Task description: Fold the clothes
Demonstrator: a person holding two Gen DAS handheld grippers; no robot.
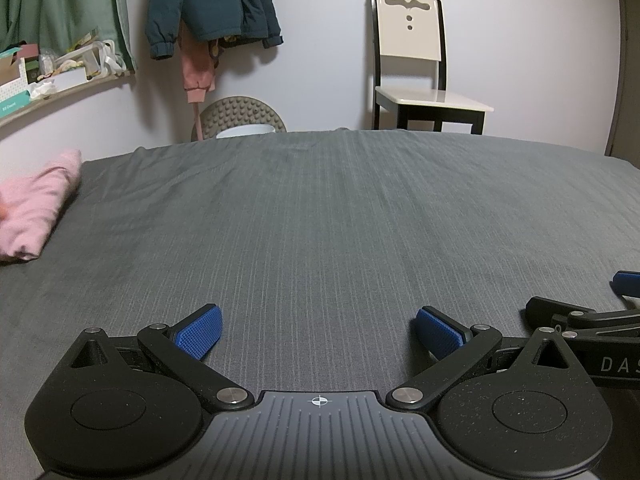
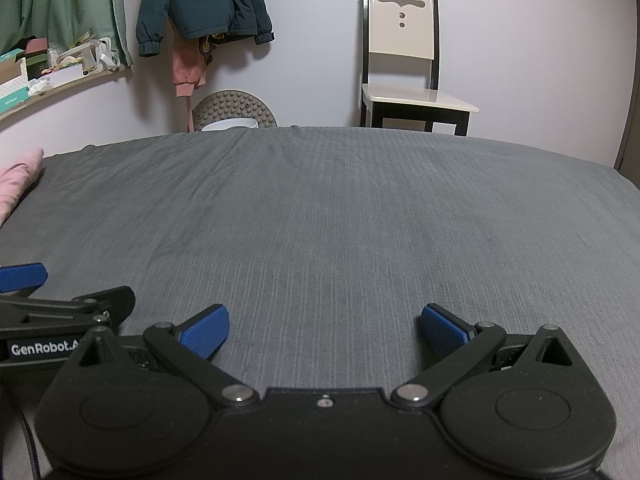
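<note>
A folded pink garment (image 1: 34, 204) lies at the far left of the grey bed sheet (image 1: 320, 220); in the right wrist view only its edge (image 2: 16, 180) shows. My left gripper (image 1: 318, 334) stands open low over the sheet, its blue pads wide apart with nothing between them. My right gripper (image 2: 324, 332) is open too, side by side with the left one and just as bare. Each gripper's side shows in the other's view: the right one (image 1: 592, 320) and the left one (image 2: 60, 308). Both are well away from the pink garment.
A cream chair (image 1: 416, 64) stands beyond the bed's far edge against the wall. A dark teal jacket (image 1: 212, 4) and a pink garment (image 1: 196, 68) hang on the wall. A cluttered shelf (image 1: 52, 76) runs along the left. A round studded object (image 1: 240, 116) sits behind the bed.
</note>
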